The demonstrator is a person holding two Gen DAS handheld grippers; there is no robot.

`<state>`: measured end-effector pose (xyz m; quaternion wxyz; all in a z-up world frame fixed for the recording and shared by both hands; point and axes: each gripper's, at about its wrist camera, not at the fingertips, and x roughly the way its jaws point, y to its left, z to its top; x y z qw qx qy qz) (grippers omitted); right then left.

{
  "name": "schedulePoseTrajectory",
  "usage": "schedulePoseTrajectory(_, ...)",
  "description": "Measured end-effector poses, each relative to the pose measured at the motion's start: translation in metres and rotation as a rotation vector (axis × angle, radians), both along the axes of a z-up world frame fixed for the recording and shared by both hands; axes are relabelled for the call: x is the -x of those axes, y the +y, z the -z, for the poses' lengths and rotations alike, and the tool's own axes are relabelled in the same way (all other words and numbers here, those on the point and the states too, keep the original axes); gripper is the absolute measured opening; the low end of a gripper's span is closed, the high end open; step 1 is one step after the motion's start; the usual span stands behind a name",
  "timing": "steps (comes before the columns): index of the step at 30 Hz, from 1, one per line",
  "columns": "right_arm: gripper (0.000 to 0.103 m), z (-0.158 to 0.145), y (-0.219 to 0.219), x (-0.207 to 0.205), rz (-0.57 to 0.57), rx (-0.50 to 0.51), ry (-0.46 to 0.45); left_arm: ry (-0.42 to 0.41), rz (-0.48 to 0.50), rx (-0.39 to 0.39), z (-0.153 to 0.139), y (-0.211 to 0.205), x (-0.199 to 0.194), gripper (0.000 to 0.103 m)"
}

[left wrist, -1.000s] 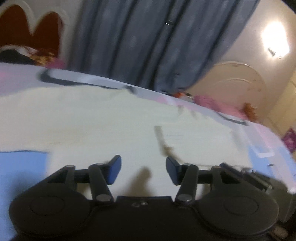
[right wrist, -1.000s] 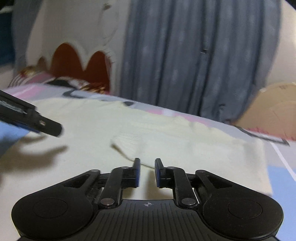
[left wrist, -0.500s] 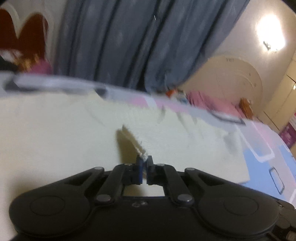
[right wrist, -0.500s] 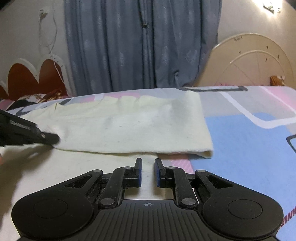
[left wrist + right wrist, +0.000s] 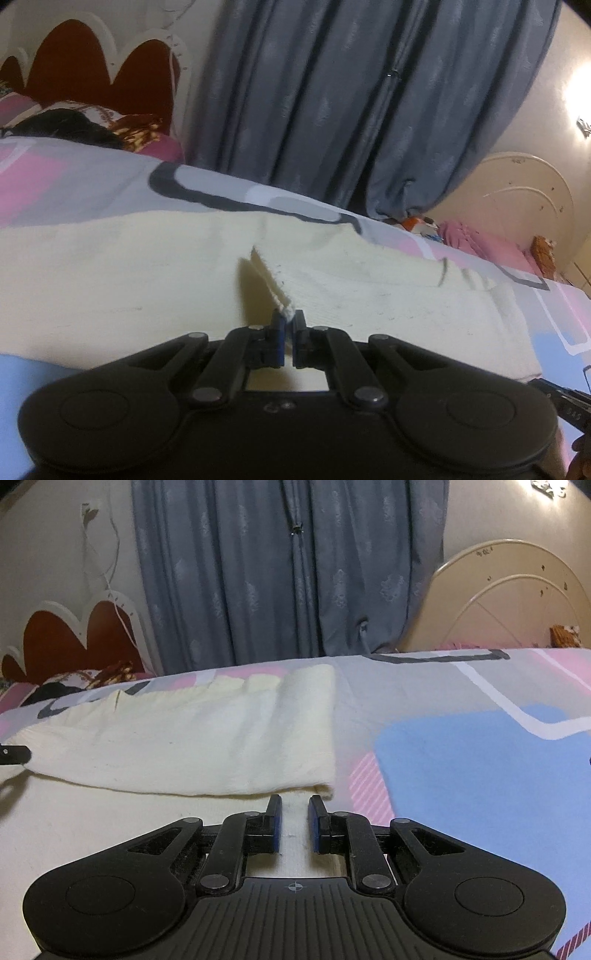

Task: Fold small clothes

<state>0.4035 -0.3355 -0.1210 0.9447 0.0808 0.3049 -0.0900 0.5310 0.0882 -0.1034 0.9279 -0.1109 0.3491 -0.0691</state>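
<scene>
A cream knit garment (image 5: pixel 147 295) lies spread on the bed. My left gripper (image 5: pixel 289 325) is shut on a raised, ribbed edge of it, which stands up as a small ridge just ahead of the pads. In the right wrist view the garment (image 5: pixel 207 738) has a layer folded over, its near edge running to a corner just past my right gripper (image 5: pixel 293 805). A cream strip fills the narrow gap between the right pads, which grip it. The left gripper's tip (image 5: pixel 14 755) holds the fold's other end. The right gripper's body (image 5: pixel 565 406) shows at the lower right.
The bedsheet (image 5: pixel 480 775) has blue, pink and grey patches and stretches out to the right of the garment. A red-and-white headboard (image 5: pixel 92 74) with pillows stands at the far left, grey-blue curtains (image 5: pixel 295 572) behind the bed, and a cream arched board (image 5: pixel 517 598) at the far right.
My left gripper went from open to shut on the garment's edge and drew it along. The right gripper swung round, and the garment now shows a layer folded over.
</scene>
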Motion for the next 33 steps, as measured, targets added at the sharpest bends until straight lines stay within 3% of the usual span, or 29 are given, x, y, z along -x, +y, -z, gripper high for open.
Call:
schedulePoseTrajectory(7, 0.015, 0.001, 0.001, -0.003, 0.001, 0.018, 0.007, 0.024, 0.022, -0.027, 0.011, 0.000, -0.002, 0.003)
schedulePoseTrajectory(14, 0.015, -0.011, 0.001, 0.009, 0.009, 0.008, -0.091, 0.013, 0.033, -0.071, 0.016, -0.004, 0.000, 0.004)
schedulePoseTrajectory(17, 0.014, -0.009, 0.002, 0.003, -0.006, 0.017, -0.087, 0.010, 0.033, -0.085, 0.016, -0.005, 0.002, 0.005)
schedulePoseTrajectory(20, 0.015, 0.004, 0.000, -0.011, -0.002, 0.034, 0.018, 0.015, 0.032, -0.081, 0.016, -0.001, 0.003, 0.010)
schedulePoseTrajectory(21, 0.015, 0.001, 0.000, -0.009, -0.004, 0.034, 0.009, 0.013, 0.024, -0.088, 0.013, 0.000, 0.004, 0.020)
schedulePoseTrajectory(24, 0.015, -0.014, -0.001, 0.000, -0.008, 0.036, -0.054, -0.074, -0.031, -0.171, -0.005, -0.002, 0.016, 0.025)
schedulePoseTrajectory(28, 0.015, -0.018, -0.001, -0.023, -0.041, 0.031, -0.062, -0.115, 0.085, -0.204, -0.010, -0.041, 0.010, 0.044)
schedulePoseTrajectory(31, 0.015, -0.016, 0.011, -0.050, -0.104, 0.038, -0.055, -0.102, 0.159, -0.215, 0.001, -0.070, -0.003, 0.049)
schedulePoseTrajectory(33, 0.014, -0.011, 0.015, -0.065, -0.156, 0.042, -0.039, -0.064, 0.154, -0.226, 0.013, -0.073, -0.013, 0.049)
